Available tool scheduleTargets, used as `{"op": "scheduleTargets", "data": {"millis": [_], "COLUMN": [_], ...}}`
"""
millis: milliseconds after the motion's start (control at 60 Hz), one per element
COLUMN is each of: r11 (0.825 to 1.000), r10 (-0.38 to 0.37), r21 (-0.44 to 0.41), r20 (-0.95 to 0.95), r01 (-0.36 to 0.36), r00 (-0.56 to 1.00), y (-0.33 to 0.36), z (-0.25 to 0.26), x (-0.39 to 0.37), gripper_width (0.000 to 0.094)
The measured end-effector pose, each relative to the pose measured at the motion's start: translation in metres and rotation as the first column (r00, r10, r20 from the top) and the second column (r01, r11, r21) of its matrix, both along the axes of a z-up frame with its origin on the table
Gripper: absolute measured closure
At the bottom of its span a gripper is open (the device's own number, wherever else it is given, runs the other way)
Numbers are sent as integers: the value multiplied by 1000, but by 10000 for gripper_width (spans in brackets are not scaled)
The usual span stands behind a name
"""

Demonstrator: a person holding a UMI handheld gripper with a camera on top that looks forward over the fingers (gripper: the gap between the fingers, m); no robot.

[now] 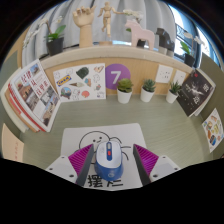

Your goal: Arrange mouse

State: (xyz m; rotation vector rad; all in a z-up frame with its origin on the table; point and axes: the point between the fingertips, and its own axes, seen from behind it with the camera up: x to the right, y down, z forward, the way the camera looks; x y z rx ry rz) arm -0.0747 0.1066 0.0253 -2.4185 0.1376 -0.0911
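Mouse (108, 156): smooth glossy plastic shell, blue and white, with a light sheen on top. It lies on a white mat (100, 140), matt and flat, paper or thin cloth, can't tell which. Gripper (108, 160) pads (81, 159) flank the mouse, magenta and ribbed, rubbery-looking. Beyond the mat, a wooden mannequin (86, 20), bare pale wood. Magazines (33, 93) nearby, glossy printed paper.

The mouse (109, 156) lies on a mat (100, 139) at the lower middle, between the fingers (80, 160) of the hand-held gripper (112, 160). Three potted plants (147, 90) stand behind it toward the right, and a magazine (33, 95) leans at the left.
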Motion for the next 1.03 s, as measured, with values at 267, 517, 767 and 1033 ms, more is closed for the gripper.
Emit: {"op": "scheduleTargets", "data": {"millis": [267,517,767,1033], "r11": [980,952,941,938], "r10": [64,84,85,84], "r21": [190,296,333,339], "r20": [11,-1,-66,-35], "r01": [-65,-80,-59,-67], "r00": [998,996,994,996], "y": [-56,-157,-248,-300], "z": [156,241,263,263], "x": [-9,-8,0,27], "gripper_width": [109,110,125,123]}}
